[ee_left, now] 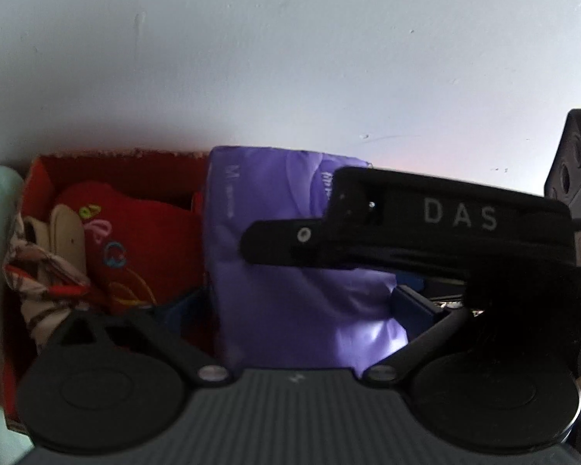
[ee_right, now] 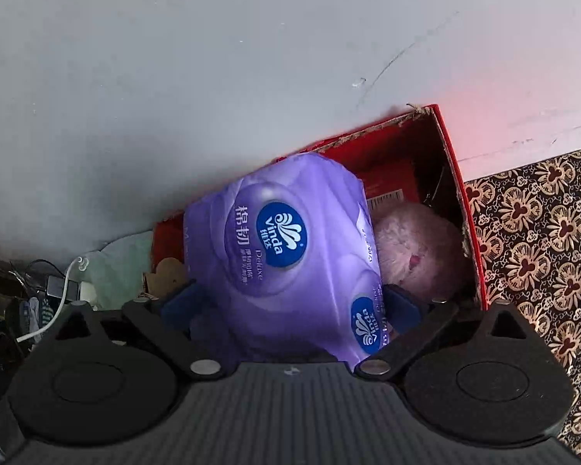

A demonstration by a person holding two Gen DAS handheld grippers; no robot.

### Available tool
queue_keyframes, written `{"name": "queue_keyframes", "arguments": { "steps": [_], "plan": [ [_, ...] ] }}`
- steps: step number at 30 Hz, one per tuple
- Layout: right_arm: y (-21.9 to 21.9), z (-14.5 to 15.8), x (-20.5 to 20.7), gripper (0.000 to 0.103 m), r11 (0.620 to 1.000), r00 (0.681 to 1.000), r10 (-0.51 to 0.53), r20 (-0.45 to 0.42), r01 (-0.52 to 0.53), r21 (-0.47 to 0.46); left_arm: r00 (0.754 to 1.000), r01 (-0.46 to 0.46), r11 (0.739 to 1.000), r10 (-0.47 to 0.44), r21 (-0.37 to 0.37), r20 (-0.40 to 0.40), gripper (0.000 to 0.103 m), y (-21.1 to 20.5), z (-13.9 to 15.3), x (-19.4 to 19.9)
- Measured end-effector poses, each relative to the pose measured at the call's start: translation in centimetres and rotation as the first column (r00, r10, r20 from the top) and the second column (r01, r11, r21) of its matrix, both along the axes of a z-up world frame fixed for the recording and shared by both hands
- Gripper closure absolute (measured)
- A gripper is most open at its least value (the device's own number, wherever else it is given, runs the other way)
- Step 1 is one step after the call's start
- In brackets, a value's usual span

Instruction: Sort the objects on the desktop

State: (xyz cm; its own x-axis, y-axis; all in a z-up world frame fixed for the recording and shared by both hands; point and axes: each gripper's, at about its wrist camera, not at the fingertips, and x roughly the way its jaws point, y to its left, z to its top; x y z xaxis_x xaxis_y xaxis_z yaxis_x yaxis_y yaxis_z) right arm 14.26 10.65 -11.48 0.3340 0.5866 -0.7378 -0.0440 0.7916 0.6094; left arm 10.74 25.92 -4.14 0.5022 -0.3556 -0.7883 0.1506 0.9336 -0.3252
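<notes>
Purple plastic-wrapped Vinda tissue pack (ee_right: 286, 255), soft, light, slippery, sits clamped across its sides between blue pads (ee_right: 401, 306) of right hand-held gripper (ee_right: 290, 310), over the red cardboard box (ee_right: 459, 193); left hand-held gripper's (ee_left: 298, 306) state unclear.

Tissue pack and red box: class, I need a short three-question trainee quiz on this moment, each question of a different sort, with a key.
1. True or false: the purple tissue pack sits between the jaws of both the right gripper and the left gripper.
2. Multiple choice: where is the tissue pack? A) flat on the patterned cloth B) at the red box, over its opening C) on the white cable
3. Fill in: beside the pack, inside the box, the right wrist view shows a pale pink ____ toy.

Key: 1 true; 2 B; 3 fluffy.
</notes>
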Motion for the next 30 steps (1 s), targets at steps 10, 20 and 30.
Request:
{"name": "queue_keyframes", "arguments": {
  "steps": [10,20,30],
  "plan": [
    [-1.8,6.7,-3.9,0.004,0.972,0.951,-0.078,0.3,0.14,-0.191,0.989,-0.05,0.997,0.042,0.053,0.143,0.001,1.2,4.0,-2.0],
    [-3.2,9.1,-8.1,0.004,0.889,0.938,-0.058,0.342,0.205,-0.41,0.954,-0.272,0.896,0.203,0.35,0.222,0.001,-1.9,6.8,-4.8],
    [-9.0,10.8,-13.1,0.003,0.9,0.917,-0.046,0.396,0.21,-0.382,0.901,-0.427,0.838,0.361,0.34,0.241,0.001,-4.2,6.0,-7.5]
  ]
}}
